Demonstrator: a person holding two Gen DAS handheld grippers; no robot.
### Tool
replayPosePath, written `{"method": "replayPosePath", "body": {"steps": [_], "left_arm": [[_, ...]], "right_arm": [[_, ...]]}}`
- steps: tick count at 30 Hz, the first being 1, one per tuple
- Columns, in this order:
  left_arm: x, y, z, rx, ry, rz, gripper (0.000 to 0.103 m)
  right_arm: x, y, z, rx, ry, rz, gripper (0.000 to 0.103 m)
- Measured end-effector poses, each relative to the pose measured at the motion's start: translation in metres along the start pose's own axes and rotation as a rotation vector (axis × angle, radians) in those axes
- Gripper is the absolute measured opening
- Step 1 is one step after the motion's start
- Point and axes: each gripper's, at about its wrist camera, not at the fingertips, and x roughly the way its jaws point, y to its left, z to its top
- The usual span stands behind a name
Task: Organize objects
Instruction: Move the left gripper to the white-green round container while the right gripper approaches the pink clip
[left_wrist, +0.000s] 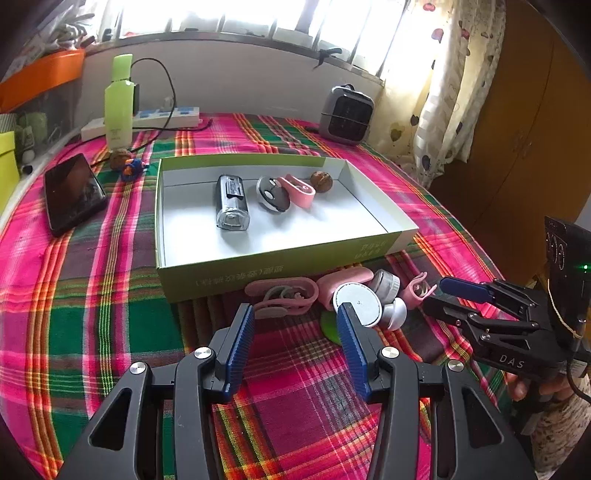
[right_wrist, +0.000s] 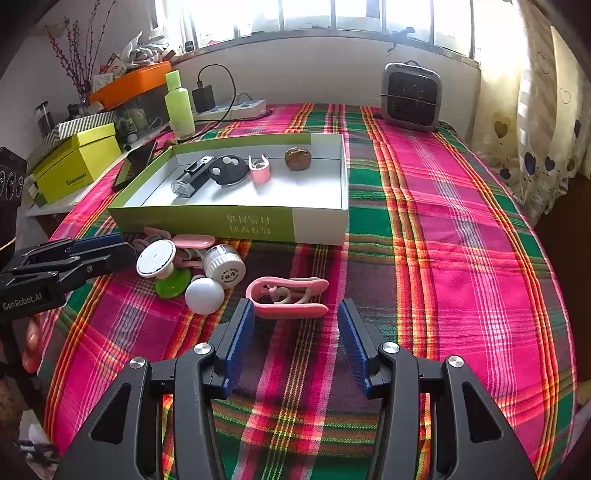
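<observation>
A shallow green box on the plaid cloth holds a silver lighter-like case, a black-and-white round fob, a pink clip and a walnut. In front of it lies a pile: a pink clip, a white disc on a green base, a white jar and a white ball. My left gripper is open and empty, close before the pile. My right gripper is open and empty, just short of the pink clip.
A black phone, a green bottle, a power strip and a small grey heater stand beyond the box. A yellow box and an orange tray sit at the far left. A curtain hangs on the right.
</observation>
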Motion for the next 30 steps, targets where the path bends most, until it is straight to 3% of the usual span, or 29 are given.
{"method": "replayPosePath", "body": {"steps": [6, 16, 22, 27, 30], "left_arm": [[-0.011, -0.006, 0.002, -0.008, -0.025, 0.002, 0.045], [-0.011, -0.020, 0.000, 0.003, -0.016, -0.018, 0.045], [-0.009, -0.023, 0.000, 0.003, -0.009, -0.013, 0.045], [-0.005, -0.025, 0.001, 0.007, -0.001, -0.001, 0.045], [-0.002, -0.027, 0.002, 0.012, 0.003, 0.008, 0.045]], "right_arm": [[-0.001, -0.002, 0.007, -0.059, -0.030, 0.034, 0.048], [0.015, -0.004, 0.023, -0.154, 0.014, 0.223, 0.048], [0.006, 0.001, 0.014, -0.238, 0.040, 0.205, 0.048], [-0.001, 0.000, 0.008, -0.240, 0.050, 0.233, 0.048], [0.003, -0.003, 0.009, -0.213, 0.048, 0.188, 0.048]]}}
